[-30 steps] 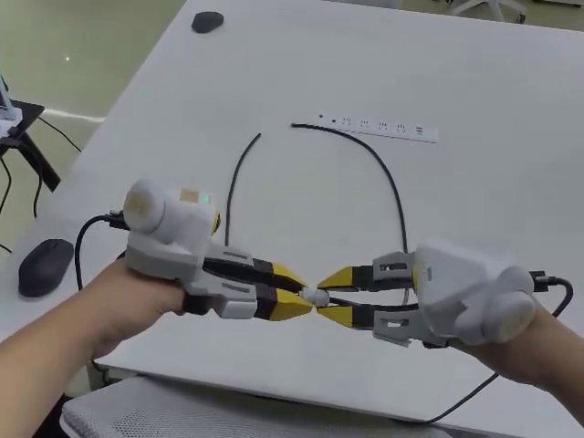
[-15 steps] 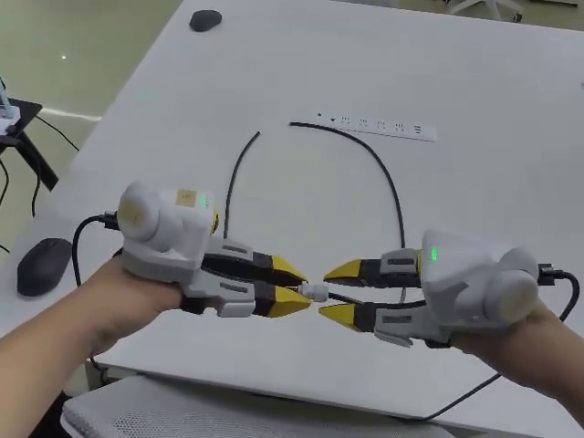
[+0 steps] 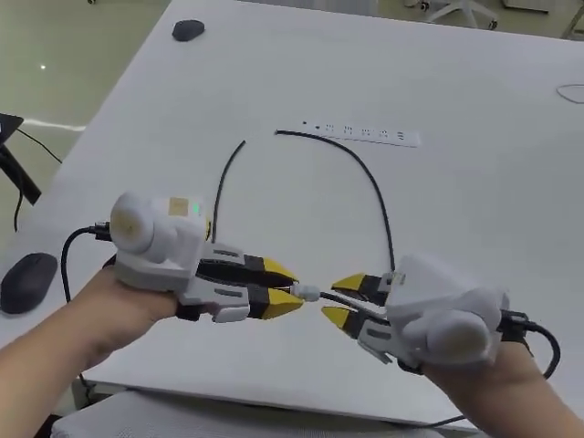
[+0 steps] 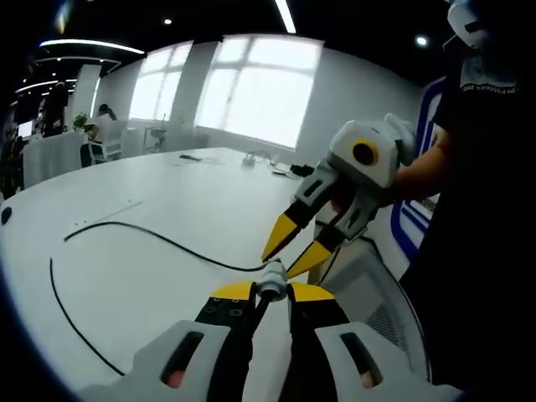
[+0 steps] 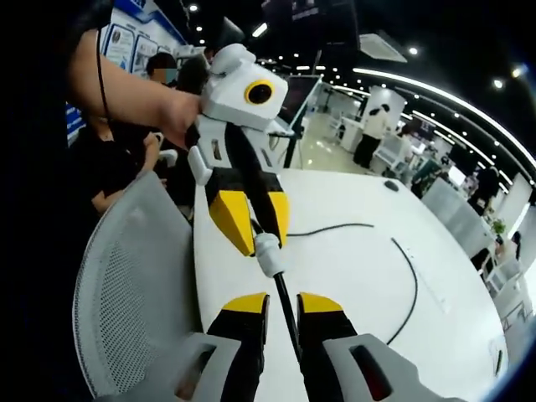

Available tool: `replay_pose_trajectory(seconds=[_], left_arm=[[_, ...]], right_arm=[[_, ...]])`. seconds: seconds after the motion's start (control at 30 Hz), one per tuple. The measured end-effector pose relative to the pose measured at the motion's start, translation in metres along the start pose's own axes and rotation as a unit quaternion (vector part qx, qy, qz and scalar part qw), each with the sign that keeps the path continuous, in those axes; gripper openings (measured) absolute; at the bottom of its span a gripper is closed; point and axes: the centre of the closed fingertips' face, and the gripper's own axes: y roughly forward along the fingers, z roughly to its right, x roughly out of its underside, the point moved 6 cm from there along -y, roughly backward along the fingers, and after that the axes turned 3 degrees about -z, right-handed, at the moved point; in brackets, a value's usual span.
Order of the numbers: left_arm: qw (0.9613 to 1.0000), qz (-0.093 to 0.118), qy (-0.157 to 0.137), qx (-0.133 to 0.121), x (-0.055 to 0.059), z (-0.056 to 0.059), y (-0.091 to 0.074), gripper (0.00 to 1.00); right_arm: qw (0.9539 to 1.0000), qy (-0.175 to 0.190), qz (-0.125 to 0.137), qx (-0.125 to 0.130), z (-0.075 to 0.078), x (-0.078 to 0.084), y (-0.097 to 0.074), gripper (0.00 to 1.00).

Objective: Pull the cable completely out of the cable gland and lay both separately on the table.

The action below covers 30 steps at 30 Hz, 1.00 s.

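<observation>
L gripper (image 3: 294, 292): jaws clamped on white gland (image 3: 308, 294), held in air over near edge of desk (image 3: 474, 82).
R gripper (image 3: 330, 301): just right of gland, tips facing L gripper tips, close but not touching; jaws a little apart w/ cable (image 3: 376, 196) running between them, no clear pinch seen.
Gland: not yet off cable; black cable comes out of its end toward R gripper.
Cable: from gland through R jaws, then flat on desk in long arc, far end beside power strip (image 3: 365, 134).
2nd black stretch (image 3: 222, 187): on desk left of arc; cannot tell if same cable.
Power strip: white, lying far side of desk.
Mouse (image 3: 27, 278): dark, at left desk edge, well apart from the grippers.
</observation>
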Motion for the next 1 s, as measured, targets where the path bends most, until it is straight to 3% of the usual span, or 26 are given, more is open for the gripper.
replay_pose_trajectory(seconds=[0.47, 0.7, 1.0], left_arm=[[0.9999, -0.007, 0.01, -0.002, -0.004, -0.004, 0.003, 0.15], [0.9997, -0.014, 0.019, -0.005, -0.002, -0.002, 0.005, 0.15], [0.9997, -0.007, 0.015, -0.015, -0.003, -0.001, 0.004, 0.15]], right_arm=[[0.9994, -0.017, 0.01, 0.028, 0.002, -0.009, -0.001, 0.01], [0.9998, -0.011, 0.005, 0.017, 0.001, -0.005, 0.001, 0.0], [0.9999, 0.007, 0.001, 0.01, 0.007, 0.002, -0.002, 0.0]])
